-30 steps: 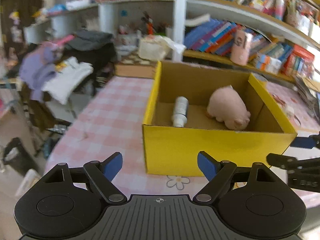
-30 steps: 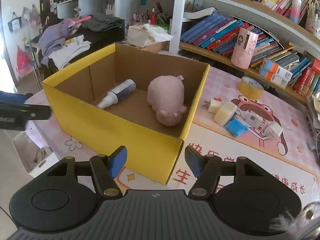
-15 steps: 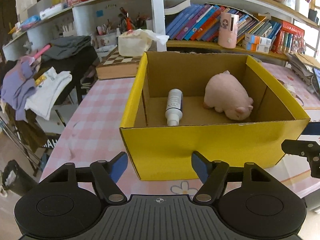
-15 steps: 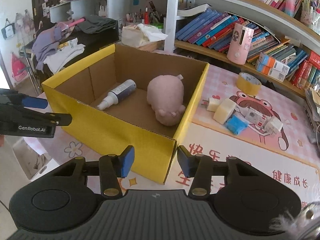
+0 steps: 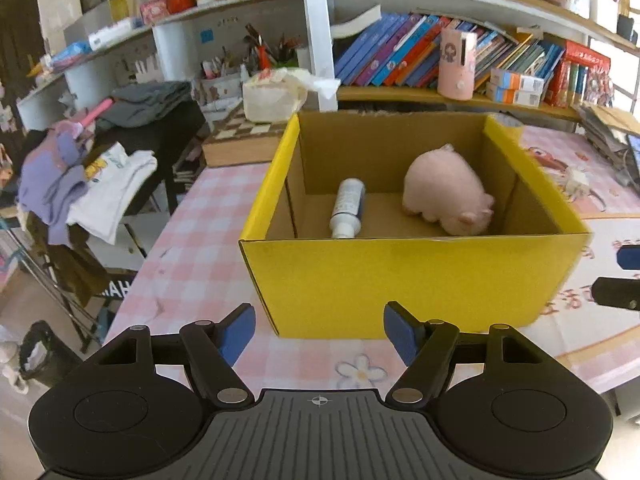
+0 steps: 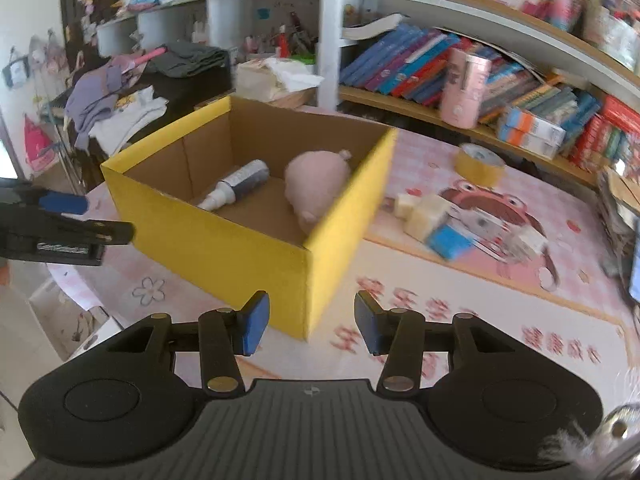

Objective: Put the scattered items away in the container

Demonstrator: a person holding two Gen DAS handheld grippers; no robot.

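Observation:
A yellow cardboard box [image 5: 400,280] stands on the pink table cover. Inside it lie a pink plush pig [image 5: 444,192] and a white spray bottle [image 5: 348,208], also seen as the pig [image 6: 316,180] and bottle [image 6: 236,186] in the right wrist view. My left gripper [image 5: 319,332] is open and empty, just short of the box's front wall. At the box's near corner [image 6: 306,280] my right gripper [image 6: 311,326] is open, its pads clear of the cardboard. Loose items lie right of the box: a cream block [image 6: 426,216], a blue piece [image 6: 450,240] and a yellow tape roll [image 6: 480,164].
Bookshelves [image 6: 420,64] run along the far side, with a pink canister [image 6: 464,88] on the lower shelf. Clothes [image 5: 80,184] hang on a rack left of the table, whose edge drops off there. A tissue box [image 5: 272,96] and a chessboard case [image 5: 240,140] sit behind the box.
Both grippers' jaws have narrowed a little. Both hands have shifted, so the box sits more central in the left view and further left in the right view, which is now blurred.

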